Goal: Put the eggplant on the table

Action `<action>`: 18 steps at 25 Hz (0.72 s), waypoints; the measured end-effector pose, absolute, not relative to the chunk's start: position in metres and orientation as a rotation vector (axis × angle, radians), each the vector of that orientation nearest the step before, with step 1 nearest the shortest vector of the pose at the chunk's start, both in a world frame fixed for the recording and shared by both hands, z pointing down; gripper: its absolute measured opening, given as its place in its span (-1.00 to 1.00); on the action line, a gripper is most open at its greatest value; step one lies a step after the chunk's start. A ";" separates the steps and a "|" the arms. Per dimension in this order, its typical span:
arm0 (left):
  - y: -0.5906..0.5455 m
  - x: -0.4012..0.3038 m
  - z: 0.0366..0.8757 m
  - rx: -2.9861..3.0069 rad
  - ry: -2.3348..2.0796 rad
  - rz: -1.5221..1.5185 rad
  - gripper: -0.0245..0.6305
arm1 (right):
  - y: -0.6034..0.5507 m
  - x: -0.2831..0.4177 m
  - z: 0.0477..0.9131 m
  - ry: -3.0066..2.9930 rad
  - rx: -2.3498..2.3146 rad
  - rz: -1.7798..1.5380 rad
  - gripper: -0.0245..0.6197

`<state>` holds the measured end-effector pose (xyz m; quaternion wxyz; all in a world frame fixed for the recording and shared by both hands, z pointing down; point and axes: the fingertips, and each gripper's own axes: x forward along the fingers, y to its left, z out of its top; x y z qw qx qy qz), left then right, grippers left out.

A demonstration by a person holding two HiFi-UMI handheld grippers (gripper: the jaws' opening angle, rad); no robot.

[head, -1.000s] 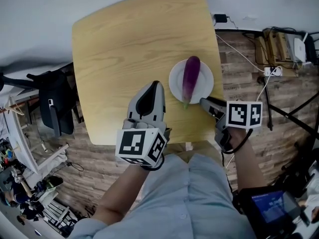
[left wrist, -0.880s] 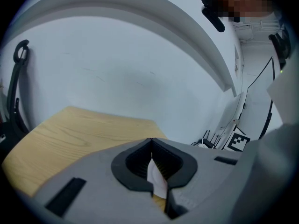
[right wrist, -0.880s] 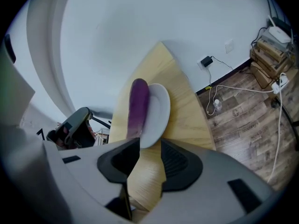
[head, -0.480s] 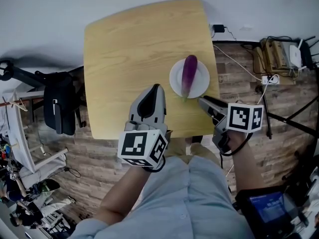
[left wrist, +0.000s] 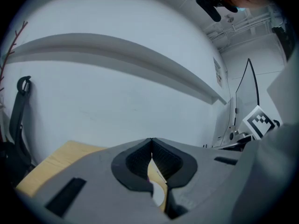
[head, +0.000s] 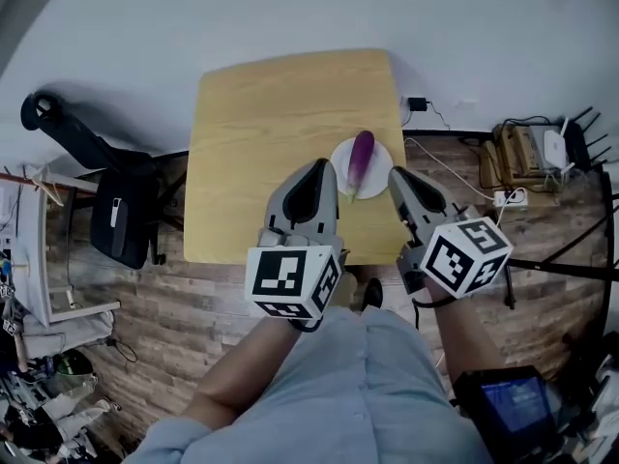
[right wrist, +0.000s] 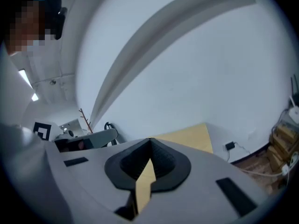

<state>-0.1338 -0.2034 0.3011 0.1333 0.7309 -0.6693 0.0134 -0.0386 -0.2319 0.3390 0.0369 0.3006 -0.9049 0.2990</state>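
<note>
Pale wooden tabletop [head: 261, 124]: long purple eggplant [head: 360, 159] lies on round white plate [head: 380, 174]. Right hand-held gripper [head: 397, 174] has just snapped shut, empty; left hand-held gripper [head: 320, 166] is closed and empty too. Both are lifted higher than a moment ago, so pick-up has not begun.

A plain pale wall [head: 290, 8] meets a wood-plank floor [head: 193, 307]. A light wooden table [head: 261, 143] stands at the wall, with a black chair [head: 121, 216] near its left edge. Cables and a power strip [head: 503, 198] lie on the floor to the right.
</note>
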 end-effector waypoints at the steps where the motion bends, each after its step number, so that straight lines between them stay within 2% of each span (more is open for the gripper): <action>1: -0.201 -0.130 0.294 2.134 -1.950 0.032 -0.91 | -0.229 -0.039 0.328 -2.800 0.932 0.854 -0.92; 7: -0.188 -0.115 0.267 2.190 -1.997 0.024 -0.91 | -0.215 -0.039 0.291 -2.861 0.960 0.616 -0.92; 18: -0.184 -0.104 0.253 2.247 -2.005 0.024 -0.91 | -0.203 -0.044 0.276 -2.885 0.941 0.529 -0.92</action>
